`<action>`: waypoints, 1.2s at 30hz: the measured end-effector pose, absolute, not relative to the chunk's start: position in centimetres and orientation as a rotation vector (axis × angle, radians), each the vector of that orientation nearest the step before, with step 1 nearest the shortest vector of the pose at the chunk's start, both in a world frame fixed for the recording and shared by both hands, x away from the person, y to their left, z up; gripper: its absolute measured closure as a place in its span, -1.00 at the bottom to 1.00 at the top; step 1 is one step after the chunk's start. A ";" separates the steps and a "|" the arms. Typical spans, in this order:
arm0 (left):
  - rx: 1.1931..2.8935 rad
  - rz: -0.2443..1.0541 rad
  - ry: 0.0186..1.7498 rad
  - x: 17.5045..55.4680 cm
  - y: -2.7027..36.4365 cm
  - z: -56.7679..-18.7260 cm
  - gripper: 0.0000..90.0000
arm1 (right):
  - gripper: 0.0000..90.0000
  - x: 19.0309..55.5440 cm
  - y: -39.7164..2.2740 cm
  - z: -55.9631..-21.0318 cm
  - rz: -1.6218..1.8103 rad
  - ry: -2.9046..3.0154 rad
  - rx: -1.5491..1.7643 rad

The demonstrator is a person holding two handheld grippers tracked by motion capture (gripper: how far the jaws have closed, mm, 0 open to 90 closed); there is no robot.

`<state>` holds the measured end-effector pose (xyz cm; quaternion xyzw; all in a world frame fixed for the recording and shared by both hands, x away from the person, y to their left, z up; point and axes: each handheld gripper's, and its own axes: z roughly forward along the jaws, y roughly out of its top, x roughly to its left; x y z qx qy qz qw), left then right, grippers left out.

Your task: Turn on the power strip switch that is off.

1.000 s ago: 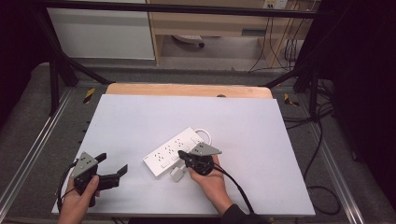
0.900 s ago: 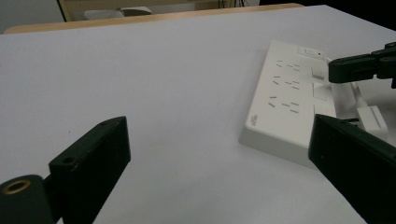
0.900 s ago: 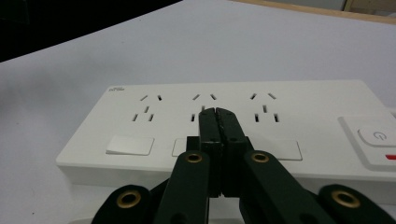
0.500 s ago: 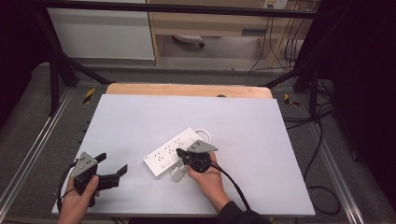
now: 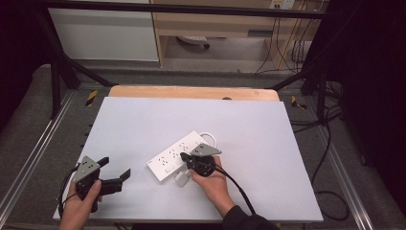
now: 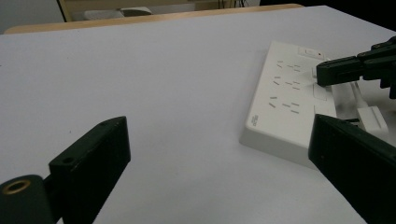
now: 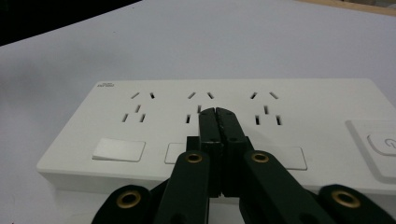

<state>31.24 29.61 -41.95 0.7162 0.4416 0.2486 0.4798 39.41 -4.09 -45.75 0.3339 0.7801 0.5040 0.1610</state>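
The white power strip (image 5: 181, 155) lies slightly right of the bench's (image 5: 268, 143) middle, set on a diagonal, with its coiled cord (image 5: 208, 139) at the far right end. A small white plug or adapter (image 5: 181, 178) sits on the bench just beside the strip's near edge, unplugged, next to the person's right hand (image 5: 214, 182).

The right hand-held gripper (image 5: 184, 157) hangs over the strip's near side with its jaws pressed together and nothing between them. In the right gripper view the closed tips (image 7: 217, 114) point down at the middle group of sockets, just above the row of flat rocker switches (image 7: 119, 150); whether they touch the strip's face I cannot tell. The left hand-held gripper (image 5: 115, 173) rests at the near left of the bench, well apart from the strip, its jaws spread wide and empty.

As a judgement, the work looks to be at an early or middle stage: the closed tips seem set to press a switch or poke at the middle socket, and no plug is seated in any socket. What remains, as far as can be seen, is the press itself, and perhaps picking up the loose plug. The left gripper has no part in it yet.
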 end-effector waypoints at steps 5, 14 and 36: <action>1.750 0.607 1.077 31.2 29.6 -42.0 -0.88 | 1.00 39.5 -4.2 -45.8 1.433 2.231 0.952; 1.751 0.604 1.080 31.3 29.5 -42.0 -0.88 | 1.00 39.5 -4.2 -45.7 1.436 2.235 0.954; 1.753 0.605 1.080 31.2 29.5 -42.0 -0.88 | 1.00 39.6 -4.2 -45.8 1.421 2.250 0.981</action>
